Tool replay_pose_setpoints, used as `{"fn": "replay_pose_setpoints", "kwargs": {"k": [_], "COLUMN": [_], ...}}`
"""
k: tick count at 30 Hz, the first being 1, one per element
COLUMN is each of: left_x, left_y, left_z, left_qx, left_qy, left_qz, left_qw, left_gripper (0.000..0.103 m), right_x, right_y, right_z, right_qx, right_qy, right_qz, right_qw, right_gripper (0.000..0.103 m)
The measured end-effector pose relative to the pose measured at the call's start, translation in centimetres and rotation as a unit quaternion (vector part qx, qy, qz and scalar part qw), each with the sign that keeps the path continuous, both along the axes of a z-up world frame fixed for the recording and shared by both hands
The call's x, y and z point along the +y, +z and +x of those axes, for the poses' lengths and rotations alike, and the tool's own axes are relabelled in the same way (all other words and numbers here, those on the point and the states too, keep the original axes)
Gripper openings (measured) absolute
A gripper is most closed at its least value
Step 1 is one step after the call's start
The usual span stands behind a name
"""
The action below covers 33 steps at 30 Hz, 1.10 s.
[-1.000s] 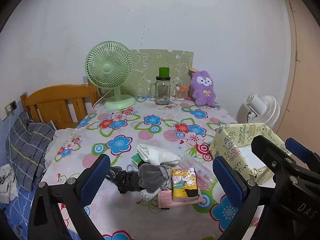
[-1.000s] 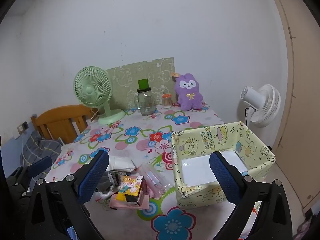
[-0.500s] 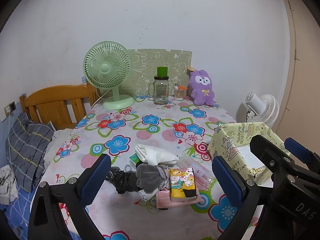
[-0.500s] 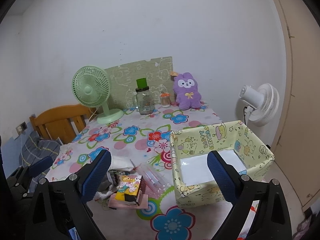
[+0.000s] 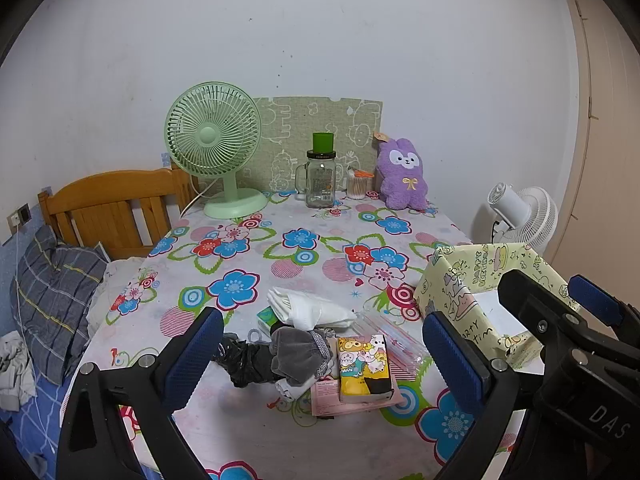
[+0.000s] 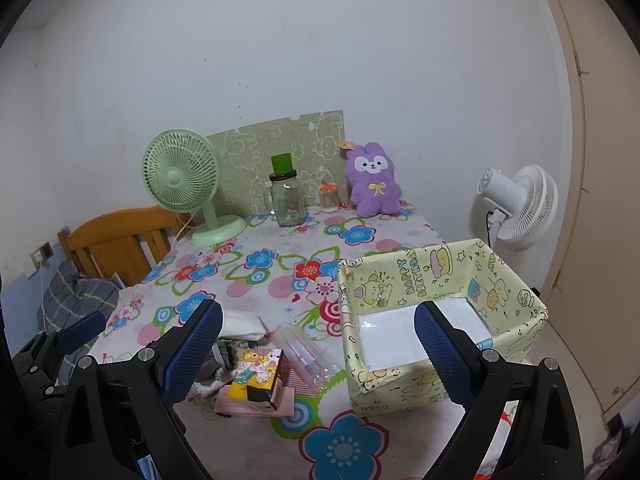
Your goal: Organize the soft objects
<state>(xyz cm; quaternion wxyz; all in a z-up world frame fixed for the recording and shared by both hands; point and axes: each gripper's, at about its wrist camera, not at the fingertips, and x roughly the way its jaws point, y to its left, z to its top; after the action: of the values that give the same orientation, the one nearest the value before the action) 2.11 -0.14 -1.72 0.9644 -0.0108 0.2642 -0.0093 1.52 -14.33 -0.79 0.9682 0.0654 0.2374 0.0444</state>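
Left claw (image 5: 320, 350): hovering spread wide, gripping nothing, above the near edge of the bench (image 5: 280, 256). Right claw (image 6: 318, 346): likewise spread and gripping nothing, beside it.

Bench: wearing a floral cloth, standing against a white wall.

Soft objects: grey cloth (image 5: 298, 354), white folded cloth (image 5: 308, 308) and black bag (image 5: 244, 362) lying heaped just ahead of the left claw, touching a cartoon packet (image 5: 364, 362).

Yellow box (image 6: 440, 320): sitting ahead of the right claw at the bench's right edge, showing only its white floor.

Far edge: green fan (image 5: 214, 148), glass jar (image 5: 320, 180), purple plush (image 5: 402, 174) standing, well beyond both claws.
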Motion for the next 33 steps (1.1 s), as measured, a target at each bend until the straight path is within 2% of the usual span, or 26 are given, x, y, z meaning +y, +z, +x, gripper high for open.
{"fn": "replay_pose_setpoints", "kwargs": {"k": [33], "left_x": [-0.12], "left_y": [-0.07], "left_z": [-0.11], "left_qx": [0.002], "left_qy": [-0.003], "left_qz": [-0.001], "left_qw": [1.0000], "left_gripper": [0.096], "right_x": [0.46], "right_y": [-0.18], "right_z": [0.32], "right_qx": [0.005], "right_qy": [0.004], "right_qz": [-0.001], "right_qw": [1.000], "right_gripper": [0.098]}}
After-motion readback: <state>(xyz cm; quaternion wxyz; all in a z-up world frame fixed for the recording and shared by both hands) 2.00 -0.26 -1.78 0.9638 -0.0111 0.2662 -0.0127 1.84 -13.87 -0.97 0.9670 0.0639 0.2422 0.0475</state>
